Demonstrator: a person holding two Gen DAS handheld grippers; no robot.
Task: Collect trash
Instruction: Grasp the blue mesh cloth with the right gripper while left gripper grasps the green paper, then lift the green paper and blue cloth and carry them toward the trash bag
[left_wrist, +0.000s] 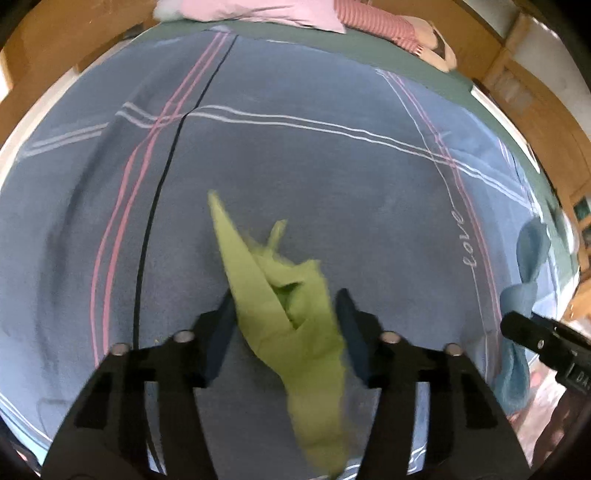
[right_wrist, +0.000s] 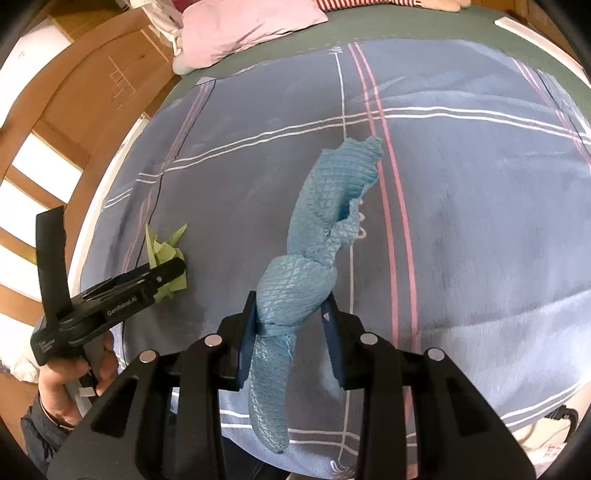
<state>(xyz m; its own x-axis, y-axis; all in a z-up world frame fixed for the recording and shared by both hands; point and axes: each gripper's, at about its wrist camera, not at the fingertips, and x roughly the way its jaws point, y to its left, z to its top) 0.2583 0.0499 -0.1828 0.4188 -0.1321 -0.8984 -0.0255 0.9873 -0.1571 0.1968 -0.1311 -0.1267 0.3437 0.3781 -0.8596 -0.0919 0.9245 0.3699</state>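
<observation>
The left tool (left_wrist: 284, 314) has its jaws narrowed around the crumpled green paper (left_wrist: 288, 306) at centre frame, on the bed's blue quilt (left_wrist: 295, 155). Pinch the bulk firmly before lifting. The right tool (right_wrist: 291, 317) holds a twisted blue cloth (right_wrist: 317, 229).

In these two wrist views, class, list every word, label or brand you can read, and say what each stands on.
"love": white script on the blue checked bedspread.
"GenRobot.AI": white print on the side of the left gripper.
Small white lettering on that gripper's rear block: too small to read.
Pale letters on the right gripper's body at the left view's edge: cut off, unreadable.
Dark marks on the cardboard box: symbols, no readable words.
</observation>
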